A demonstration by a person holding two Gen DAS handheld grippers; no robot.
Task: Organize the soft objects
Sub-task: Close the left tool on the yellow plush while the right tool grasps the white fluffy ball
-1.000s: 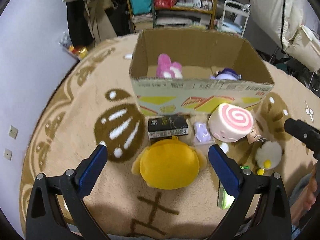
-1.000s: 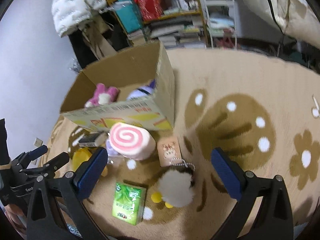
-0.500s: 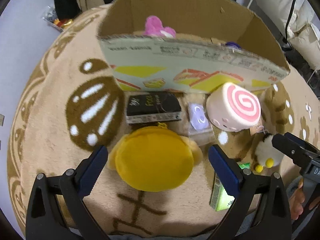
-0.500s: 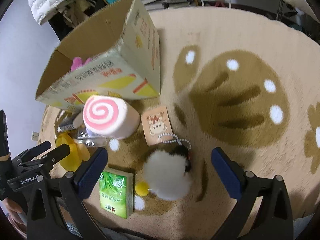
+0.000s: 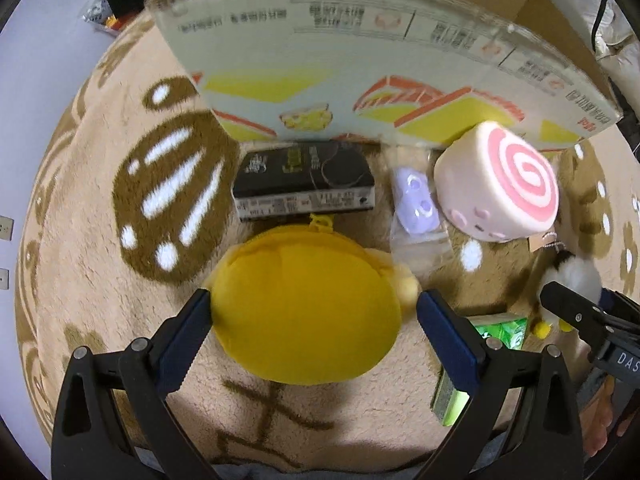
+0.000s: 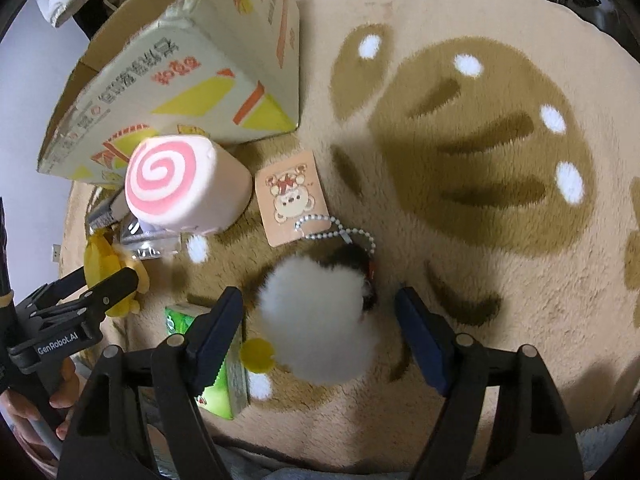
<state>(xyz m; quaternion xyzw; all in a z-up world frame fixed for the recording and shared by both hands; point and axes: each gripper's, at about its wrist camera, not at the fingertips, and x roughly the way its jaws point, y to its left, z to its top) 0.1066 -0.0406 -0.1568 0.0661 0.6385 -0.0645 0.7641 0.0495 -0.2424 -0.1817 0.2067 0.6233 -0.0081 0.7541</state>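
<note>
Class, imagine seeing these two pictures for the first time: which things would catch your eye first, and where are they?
The big yellow plush fills the space between the open left gripper. The fluffy white pompom toy lies on the rug between the open right gripper. Behind them, the pink-swirl roll cushion leans by the cardboard box.

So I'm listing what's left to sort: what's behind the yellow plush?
Behind the yellow plush a black box lies against the cardboard box. The plush covers the rug beneath.
</note>
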